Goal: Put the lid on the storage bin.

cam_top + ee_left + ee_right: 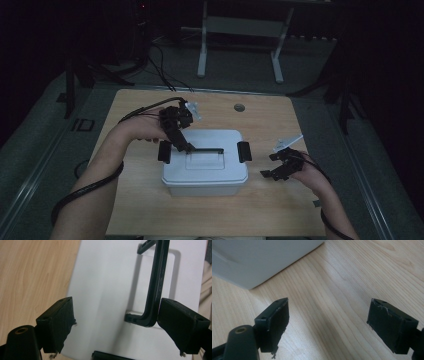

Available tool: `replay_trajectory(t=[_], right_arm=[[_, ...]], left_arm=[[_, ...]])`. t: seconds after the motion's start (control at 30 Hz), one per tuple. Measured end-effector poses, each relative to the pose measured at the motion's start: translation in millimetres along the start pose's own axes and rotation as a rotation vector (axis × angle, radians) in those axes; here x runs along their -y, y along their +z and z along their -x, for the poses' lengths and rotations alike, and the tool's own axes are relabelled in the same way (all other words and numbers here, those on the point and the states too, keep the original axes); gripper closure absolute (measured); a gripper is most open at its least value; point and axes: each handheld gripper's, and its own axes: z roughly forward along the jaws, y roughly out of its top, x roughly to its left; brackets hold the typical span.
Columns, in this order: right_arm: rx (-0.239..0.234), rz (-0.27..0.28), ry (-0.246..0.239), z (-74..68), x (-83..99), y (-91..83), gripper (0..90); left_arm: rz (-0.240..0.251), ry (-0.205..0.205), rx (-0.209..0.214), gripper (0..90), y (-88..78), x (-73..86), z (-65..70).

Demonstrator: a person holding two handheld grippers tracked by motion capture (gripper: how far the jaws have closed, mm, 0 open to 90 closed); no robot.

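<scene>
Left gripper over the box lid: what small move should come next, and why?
Probably draw the left gripper clear of the black handle. Its jaws stand open, the handle lies beside one pad, ungripped, on the white box lid.

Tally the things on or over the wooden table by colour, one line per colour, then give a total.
White or pale grey: 1, the lidded storage box
Black: 2, the left gripper and the right gripper
Total: 3
</scene>
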Motion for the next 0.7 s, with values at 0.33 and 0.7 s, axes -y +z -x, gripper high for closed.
replay_trajectory(t=[0.33, 0.7], right_arm=[[0.006, 0.016, 0.016, 2.9, 5.2, 0.2, 17.1], [0.015, 0.018, 0.029, 5.8, 9.3, -2.4, 17.1]], left_arm=[[0.058, -0.046, -0.054, 14.2, -13.0, 22.6, -4.5], [0.062, -0.112, -0.079, 14.2, -24.3, 64.2, -8.4]])
